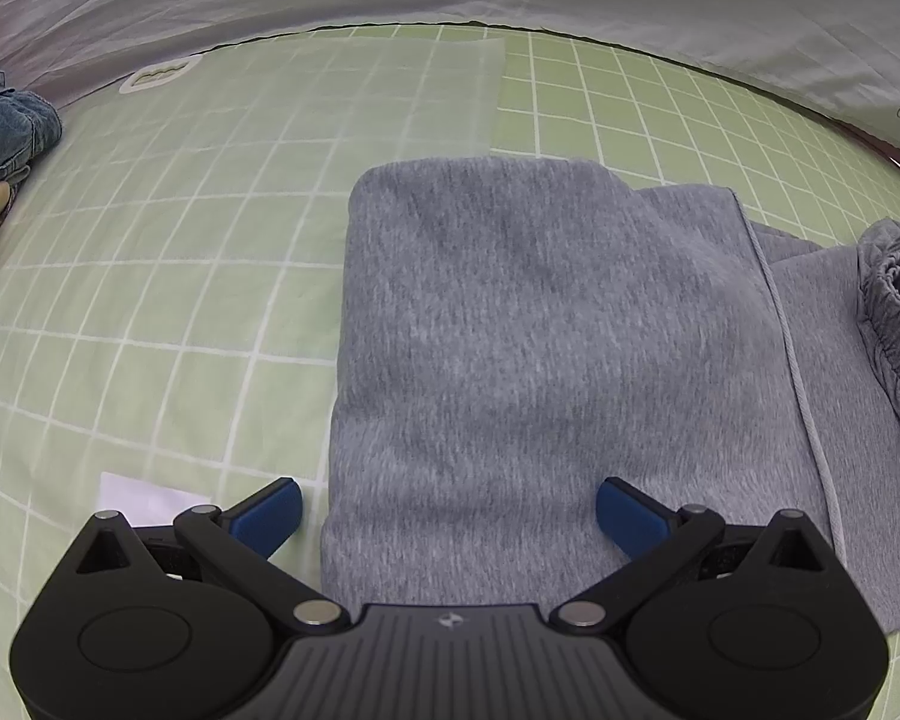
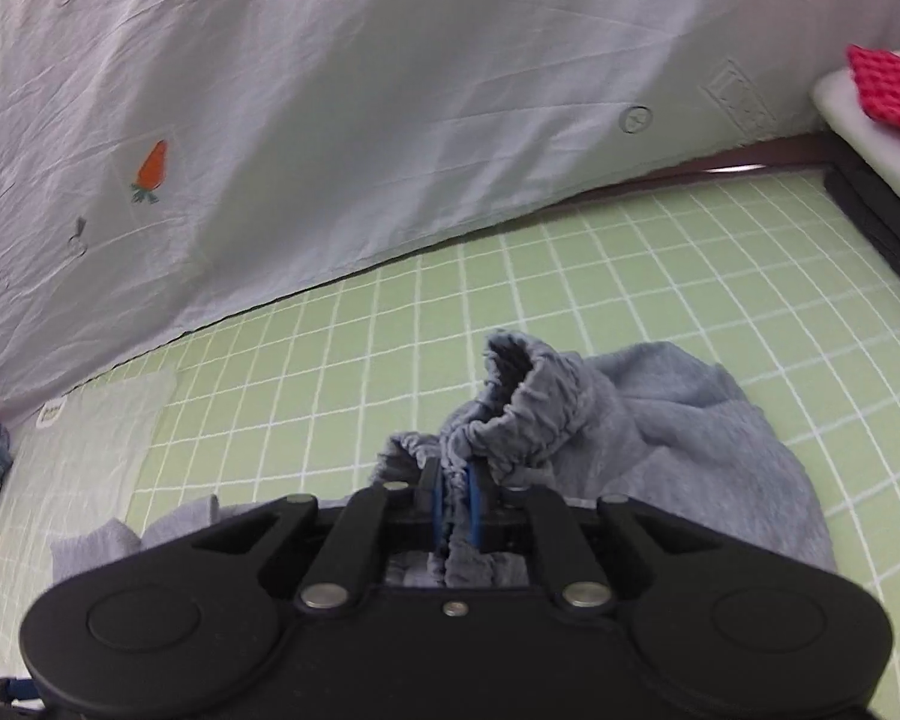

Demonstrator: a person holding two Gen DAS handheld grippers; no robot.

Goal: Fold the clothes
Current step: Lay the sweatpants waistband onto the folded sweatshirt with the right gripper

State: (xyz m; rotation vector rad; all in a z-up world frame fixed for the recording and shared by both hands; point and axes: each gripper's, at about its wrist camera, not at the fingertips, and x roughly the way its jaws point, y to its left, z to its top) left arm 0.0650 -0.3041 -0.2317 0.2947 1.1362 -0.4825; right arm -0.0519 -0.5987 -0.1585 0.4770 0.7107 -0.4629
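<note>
1. grey sweatpants [image 1: 510, 330] folded flat on green grid mat [image 1: 150, 300], smooth folded block in centre of left wrist view, 2nd layer sticking out to the right w/ white drawstring [image 1: 792, 348] running along its edge.
2. left gripper [image 1: 448, 516] low over near edge of folded block, jaws spread wide, blue pads [image 1: 270, 513] either side of cloth, nothing pinched.
3. elastic waistband [image 2: 528, 402] bunched & lifted off mat in right wrist view; same ruffled band at far right edge in left wrist view.
4. right gripper [image 2: 455, 501] clamped on gathered waistband, blue fingers [image 2: 474, 504] nearly together w/ cloth squeezed between them & trailing back toward the body.
5. rest of pants draped loose on mat beyond & right of right gripper.
6. denim pile [image 1: 6, 132] at left edge of mat, well apart from pants.
7. white wrinkled sheet [image 2: 330, 90] w/ carrot print [image 2: 152, 171] hanging behind mat.
8. pink cloth [image 2: 888, 84] on white pad at far right corner.
</note>
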